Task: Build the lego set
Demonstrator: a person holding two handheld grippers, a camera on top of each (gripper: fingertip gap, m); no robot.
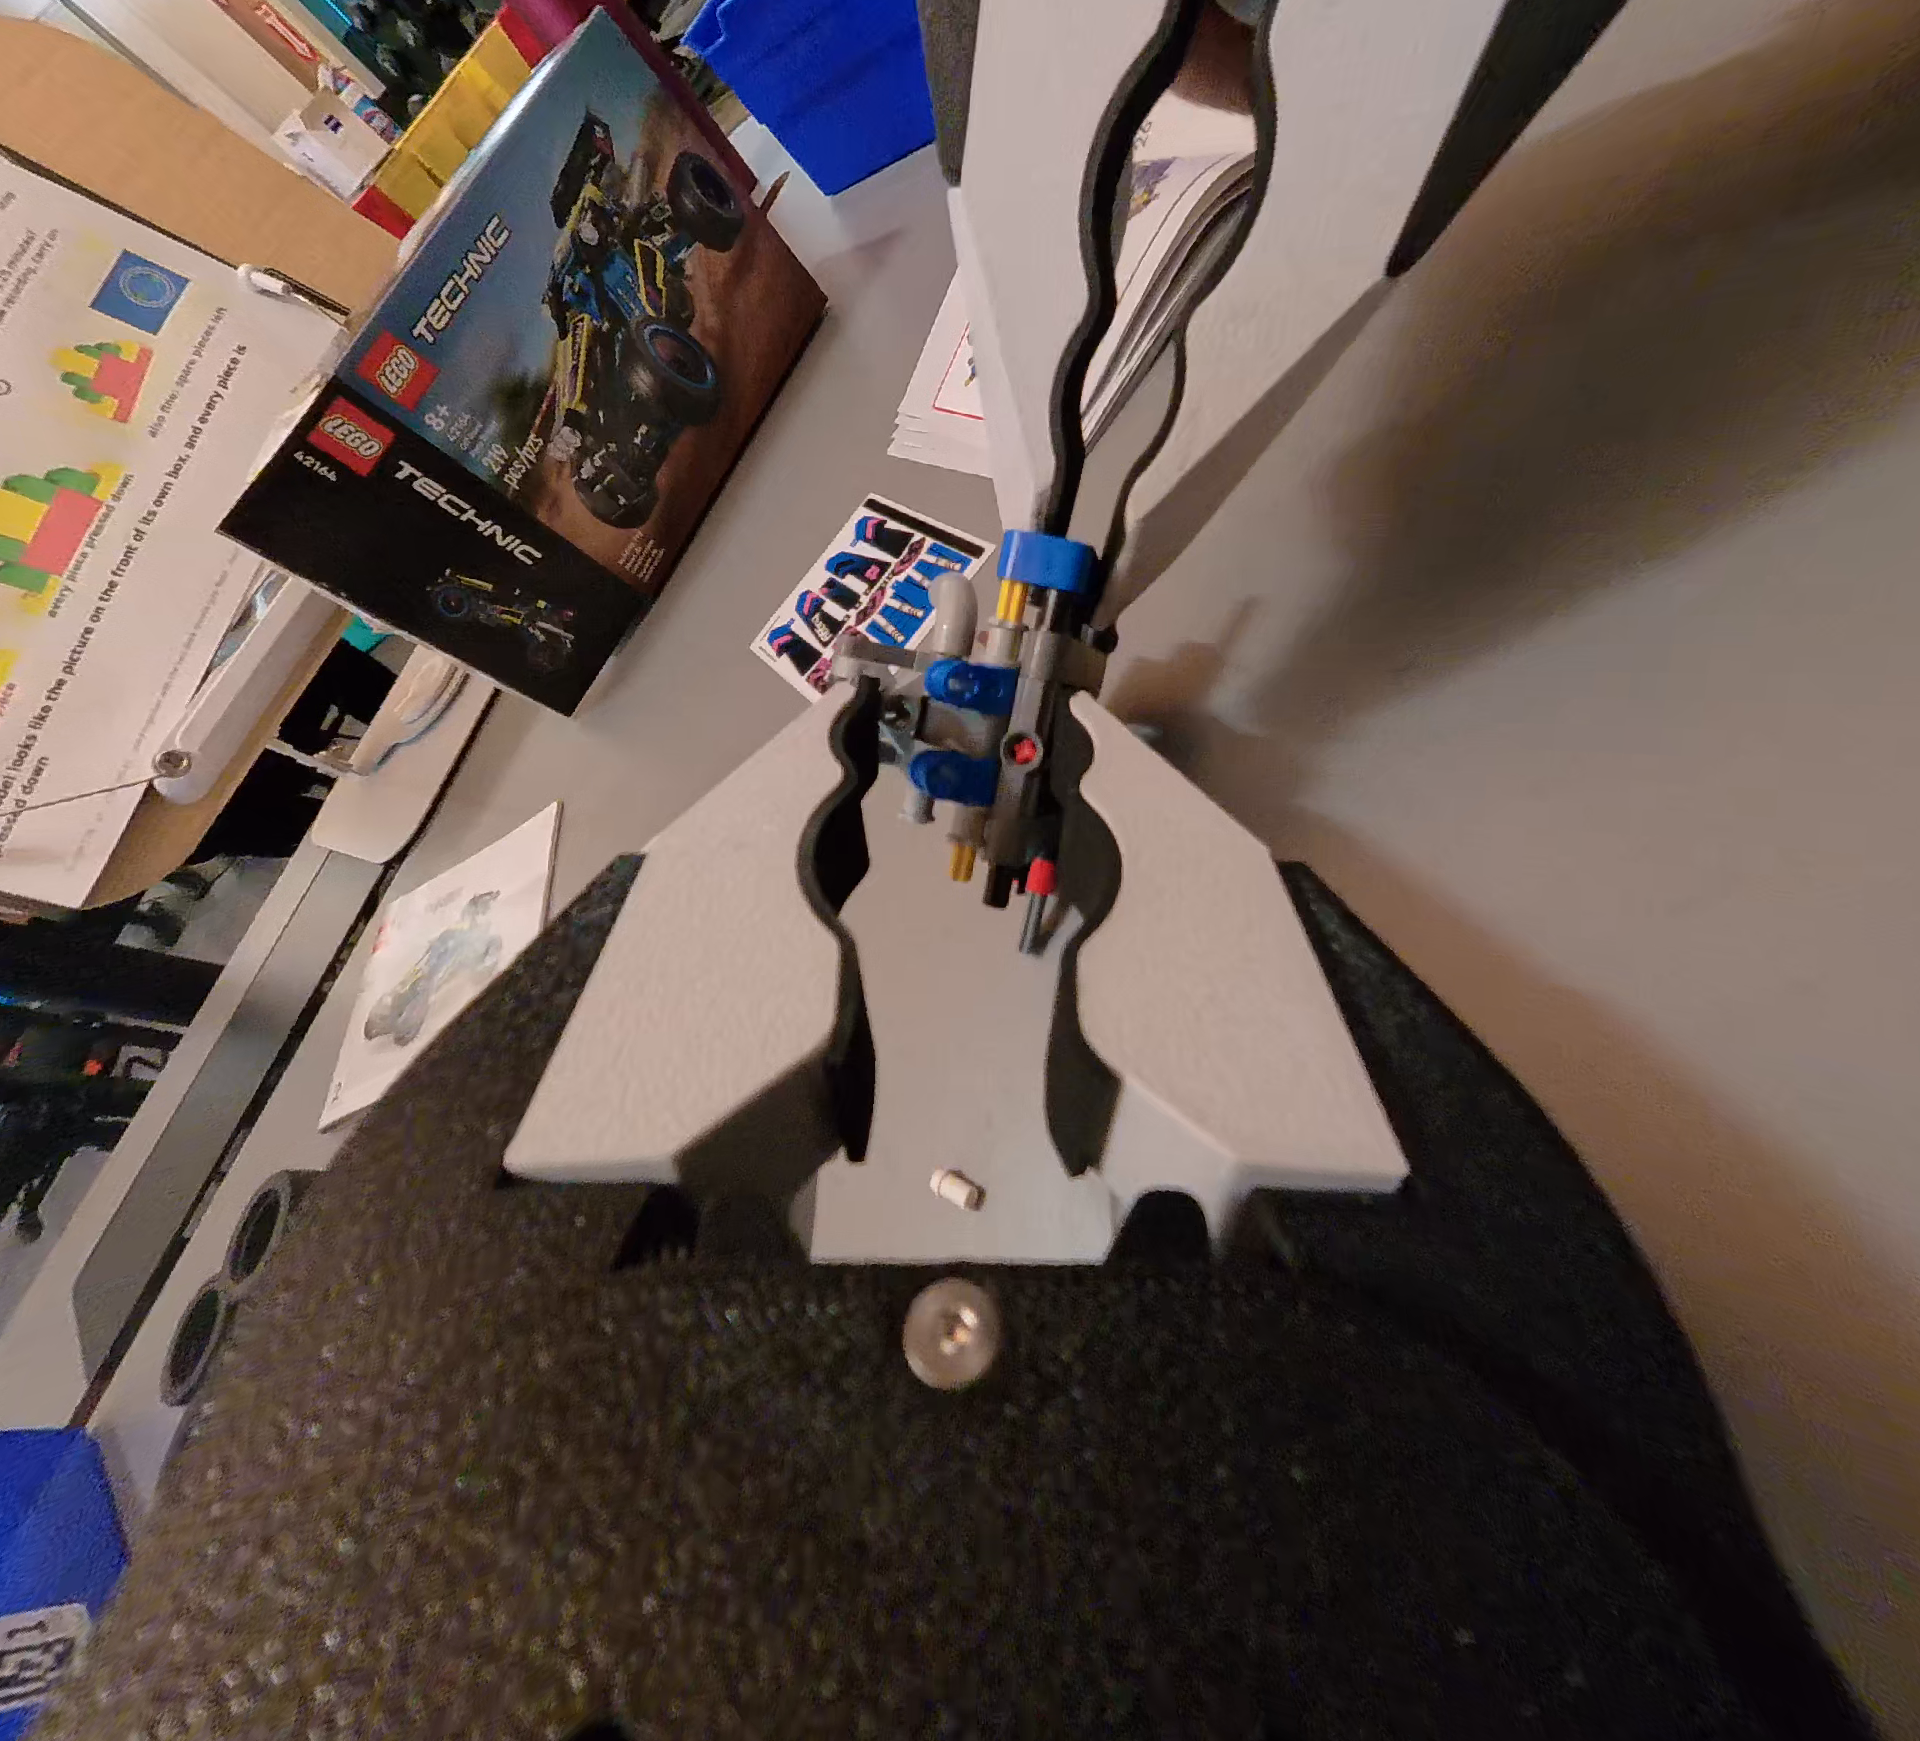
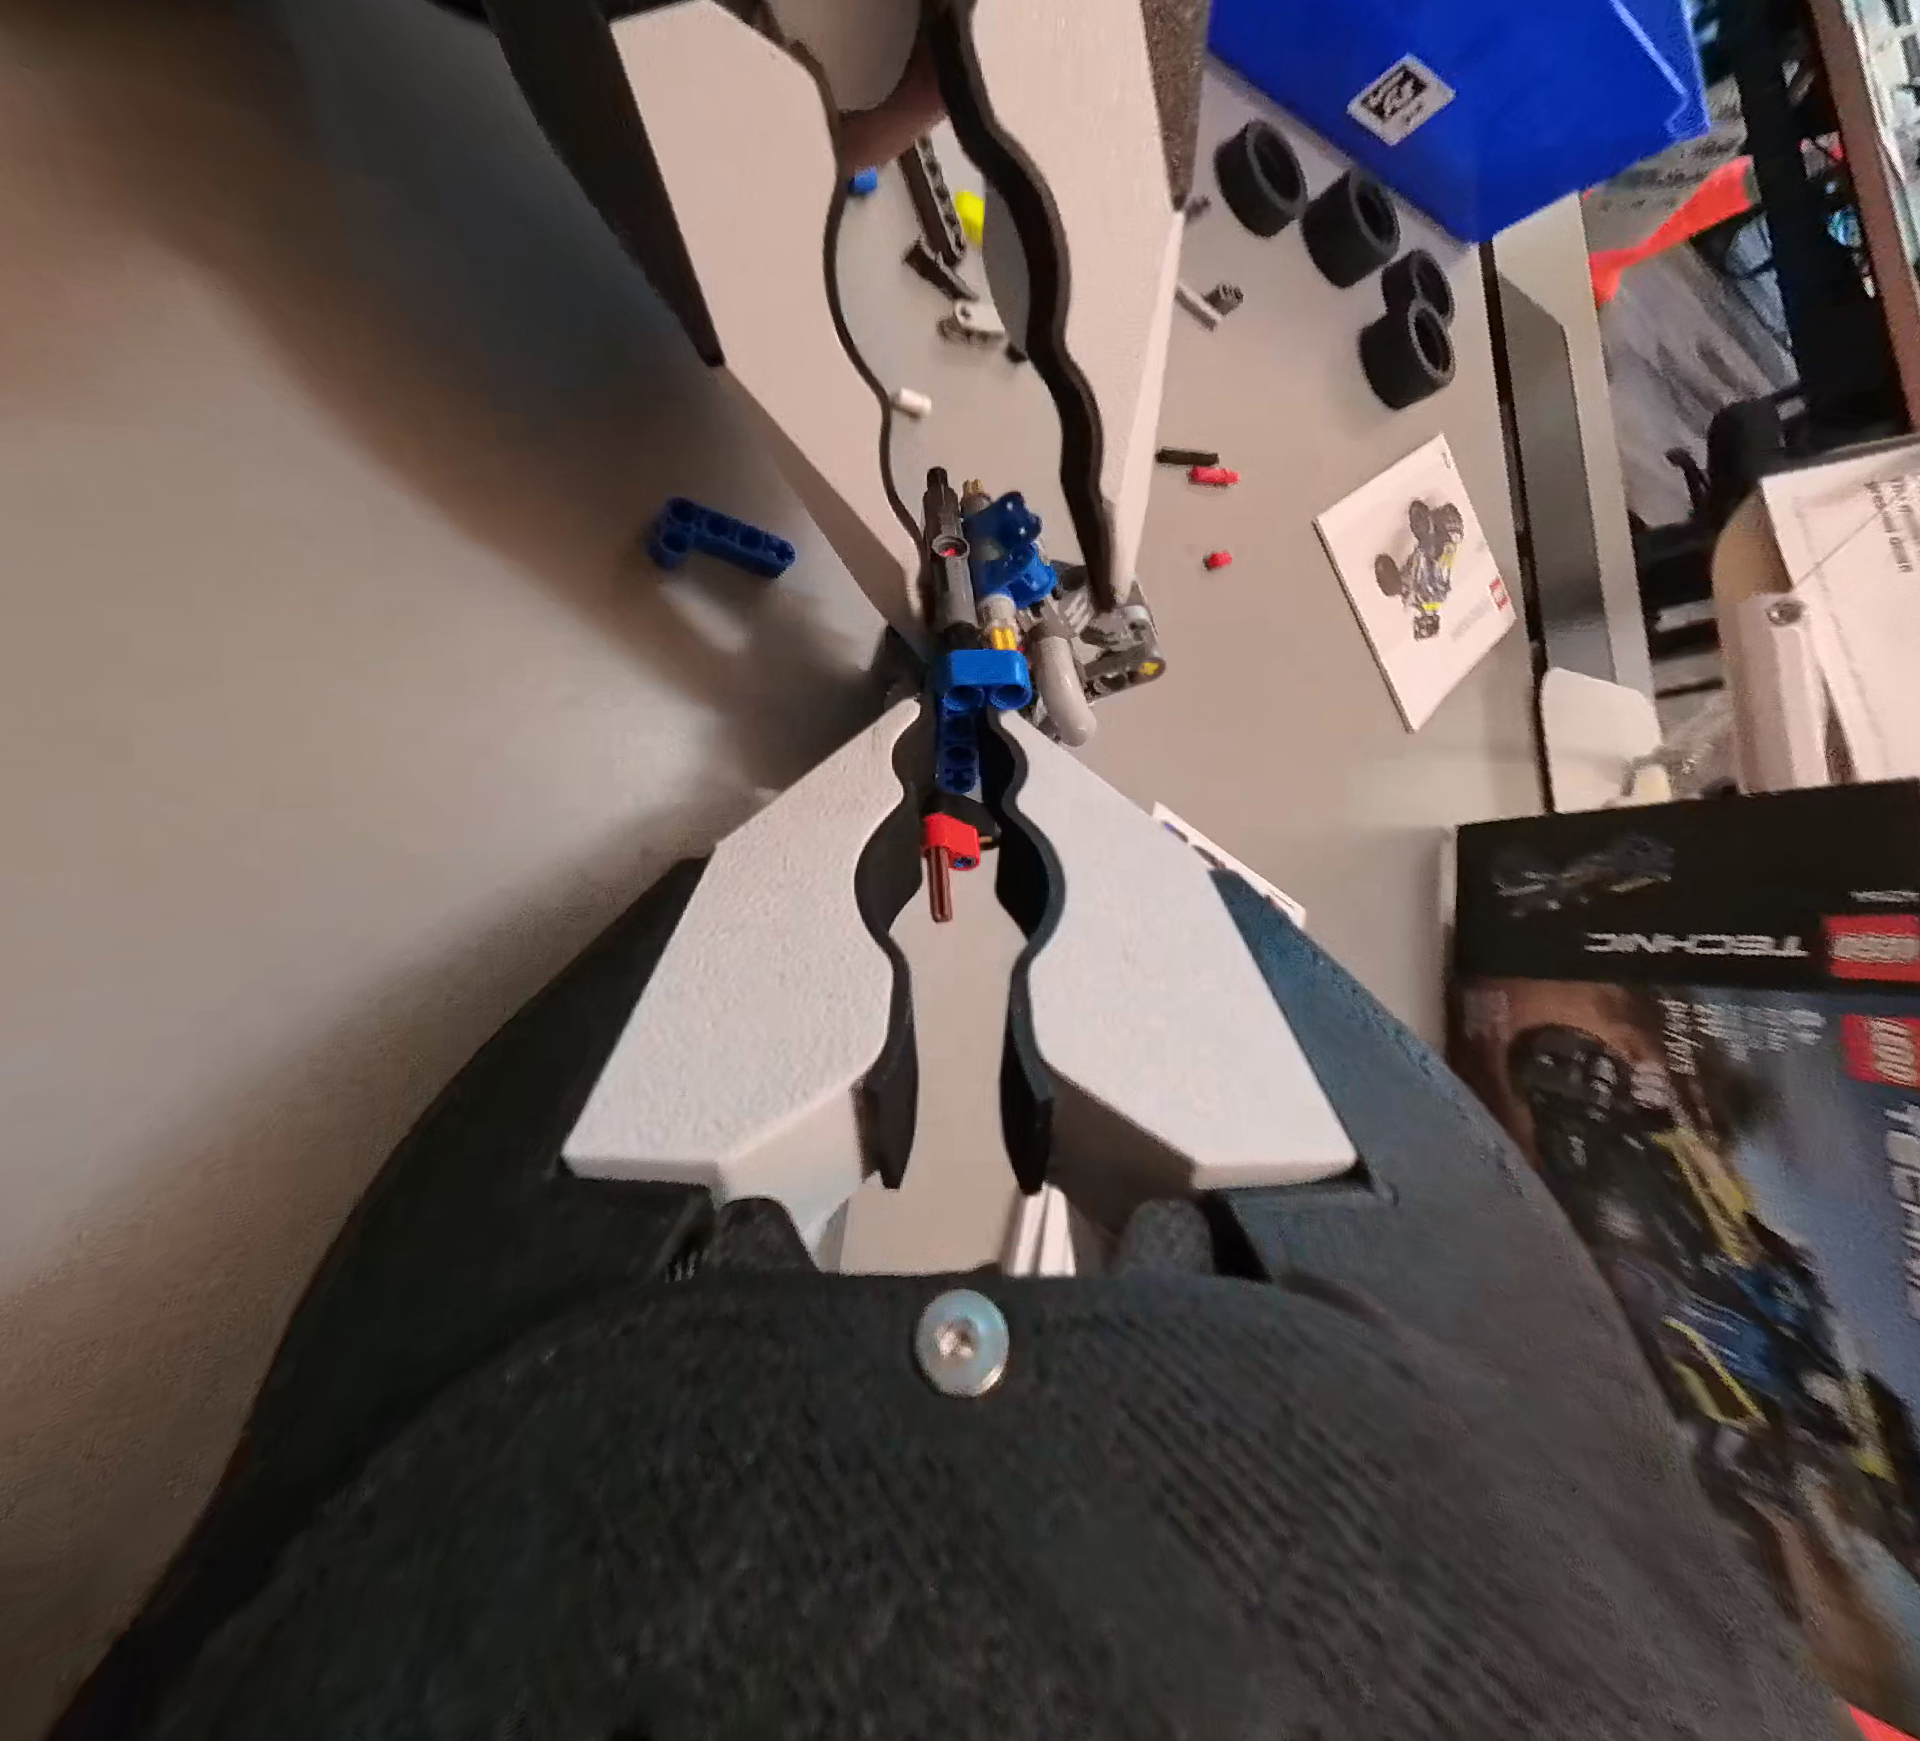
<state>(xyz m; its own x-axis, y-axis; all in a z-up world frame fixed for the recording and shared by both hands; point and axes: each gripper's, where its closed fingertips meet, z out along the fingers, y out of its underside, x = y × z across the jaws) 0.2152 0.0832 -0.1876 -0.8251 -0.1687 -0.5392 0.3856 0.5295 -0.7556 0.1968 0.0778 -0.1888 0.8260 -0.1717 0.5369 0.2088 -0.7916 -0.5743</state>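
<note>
A small Lego assembly (image 1: 971,741) of grey, blue, yellow and red parts hangs above the grey table (image 1: 727,486). My left gripper (image 1: 966,725) is shut on its grey body. My right gripper (image 2: 961,735) comes from the opposite side, tip to tip with the left. It is shut on a blue beam (image 2: 958,746) with a red connector and dark axle (image 2: 943,860), which joins the assembly (image 2: 1003,569) at a blue cross piece (image 2: 982,668). In the left wrist view the right gripper (image 1: 1075,538) reaches down from the top. In the right wrist view the left gripper (image 2: 1013,600) does the same.
A Lego box (image 1: 540,403), a sticker sheet (image 1: 873,595) and a booklet (image 1: 447,953) lie left of the grippers. Blue bins (image 2: 1455,8), several black tyres (image 2: 1351,226), a loose blue beam (image 2: 722,538), red pins (image 2: 1210,476) and a white pin (image 1: 956,1189) are on the table. My left tips are roughly 10 centimeters from the white pin (image 1: 956,1189). Look for it in the right wrist view (image 2: 908,399) too.
</note>
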